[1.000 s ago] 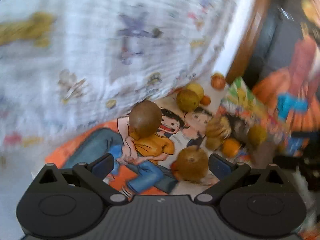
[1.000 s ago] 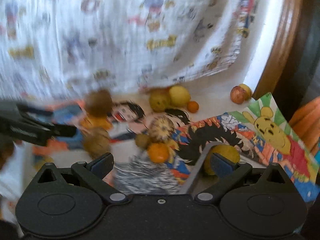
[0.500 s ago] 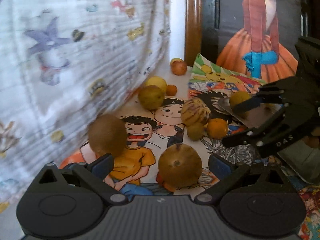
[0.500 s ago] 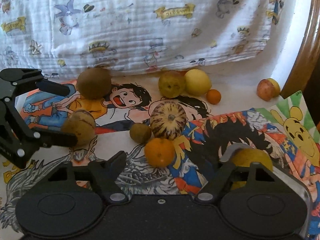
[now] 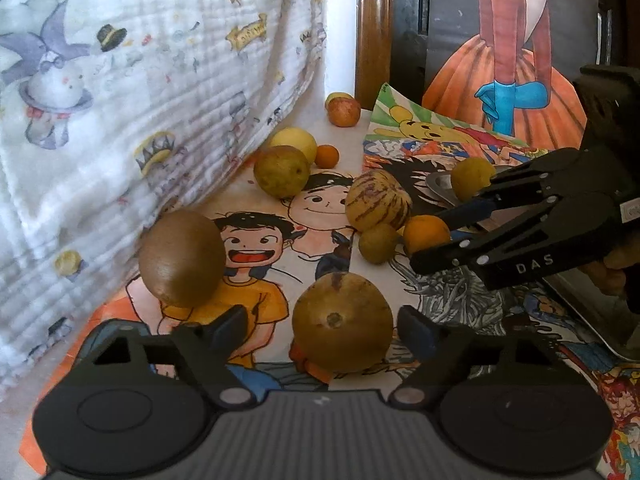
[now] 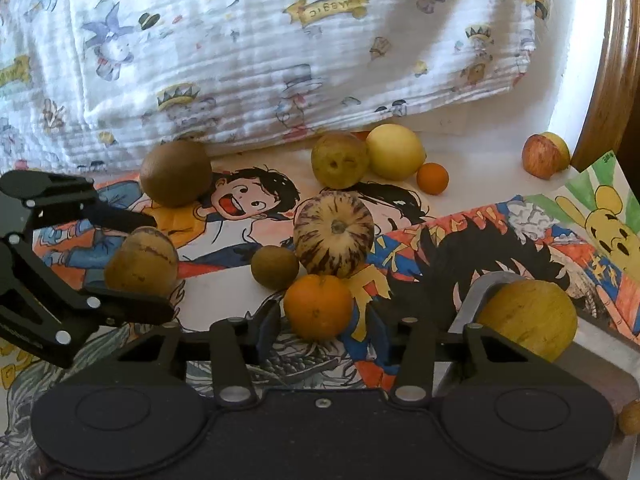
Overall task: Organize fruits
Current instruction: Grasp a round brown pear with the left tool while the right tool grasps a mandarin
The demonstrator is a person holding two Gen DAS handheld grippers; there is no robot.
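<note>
Left tongs (image 5: pixel 320 322) stood wide around brown round fruit (image 5: pixel 342 322), right tongs (image 6: pixel 320 316) stood narrower, flanking orange (image 6: pixel 318 306), yellow fruit (image 6: pixel 528 318) rested on metal tray (image 6: pixel 600 344)

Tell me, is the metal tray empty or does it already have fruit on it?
Not empty. One yellowish fruit sits on the tray, at its near corner; the other fruits lie on the drawings outside it.

Matte black left gripper (image 5: pixel 320 326) with ribbed housing, silver screws, blue-padded fingers (image 5: pixel 230 326), white "DAS" lettering.
</note>
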